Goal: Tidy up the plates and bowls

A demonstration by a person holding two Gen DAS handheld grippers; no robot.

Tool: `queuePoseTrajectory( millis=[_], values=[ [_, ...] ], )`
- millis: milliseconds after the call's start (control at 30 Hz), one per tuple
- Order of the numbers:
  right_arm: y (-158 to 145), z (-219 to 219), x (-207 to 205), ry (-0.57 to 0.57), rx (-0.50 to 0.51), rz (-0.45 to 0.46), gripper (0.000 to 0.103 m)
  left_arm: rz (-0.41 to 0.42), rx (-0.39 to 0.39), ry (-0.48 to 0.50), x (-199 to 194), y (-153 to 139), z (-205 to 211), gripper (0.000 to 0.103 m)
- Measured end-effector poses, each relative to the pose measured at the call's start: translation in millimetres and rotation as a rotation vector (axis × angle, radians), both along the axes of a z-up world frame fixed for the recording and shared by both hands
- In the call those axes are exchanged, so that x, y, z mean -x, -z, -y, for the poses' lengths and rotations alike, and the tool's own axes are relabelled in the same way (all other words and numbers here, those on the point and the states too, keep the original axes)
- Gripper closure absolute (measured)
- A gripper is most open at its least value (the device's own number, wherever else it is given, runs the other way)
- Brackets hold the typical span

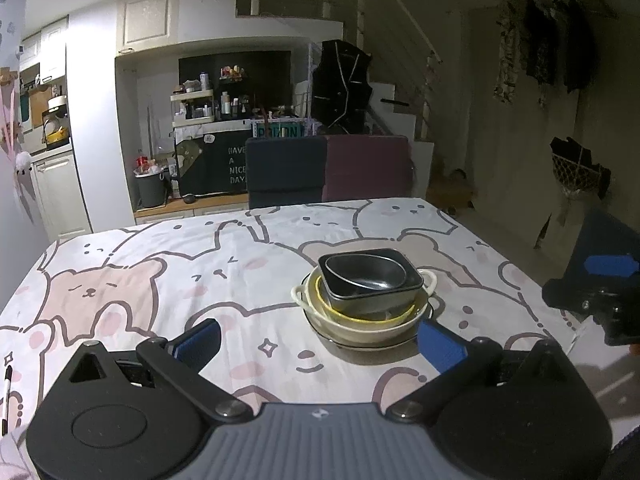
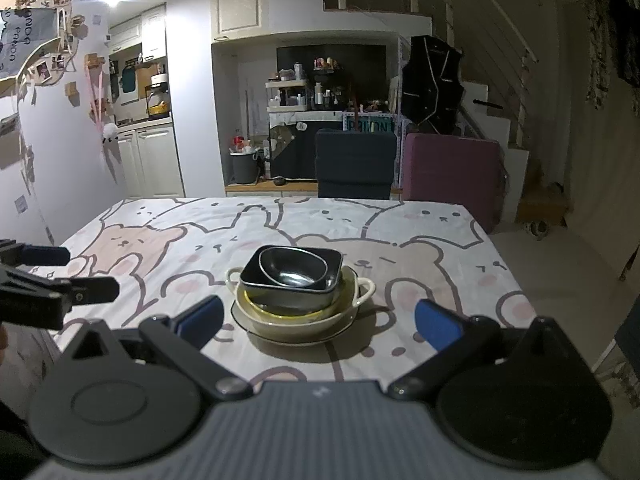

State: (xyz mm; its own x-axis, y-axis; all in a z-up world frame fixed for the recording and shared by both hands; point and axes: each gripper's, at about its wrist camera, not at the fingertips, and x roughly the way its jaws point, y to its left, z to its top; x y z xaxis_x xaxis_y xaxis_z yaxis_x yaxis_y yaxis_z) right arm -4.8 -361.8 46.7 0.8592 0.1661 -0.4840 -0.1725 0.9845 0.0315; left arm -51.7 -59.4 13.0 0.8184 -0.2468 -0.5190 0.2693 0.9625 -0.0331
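A stack of dishes stands on the table with the bear-print cloth (image 1: 160,280). At the bottom is a plate (image 1: 360,345), on it a cream two-handled bowl (image 1: 360,326) with a yellow-rimmed dish inside, then a square black bowl (image 1: 372,294) holding a smaller dark oval bowl (image 1: 362,272). The stack also shows in the right wrist view (image 2: 296,280). My left gripper (image 1: 320,344) is open and empty, just short of the stack. My right gripper (image 2: 318,320) is open and empty, near the stack's front. Each gripper shows in the other's view (image 1: 596,284) (image 2: 44,276).
A dark blue chair (image 1: 286,172) and a maroon chair (image 1: 368,168) stand at the table's far edge. A pen (image 1: 6,396) lies at the near left of the table. A kitchen counter, shelves and a bin (image 1: 150,188) stand behind. Stairs rise at the right.
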Motion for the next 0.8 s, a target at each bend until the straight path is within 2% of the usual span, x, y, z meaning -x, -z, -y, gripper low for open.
queuePoseTrajectory(
  millis=[800],
  values=[
    [6.6,-2.2,3.4,0.006,0.008,0.014,0.0,0.009,-0.007,0.01,-1.1,6.0,-1.5,0.0]
  ],
)
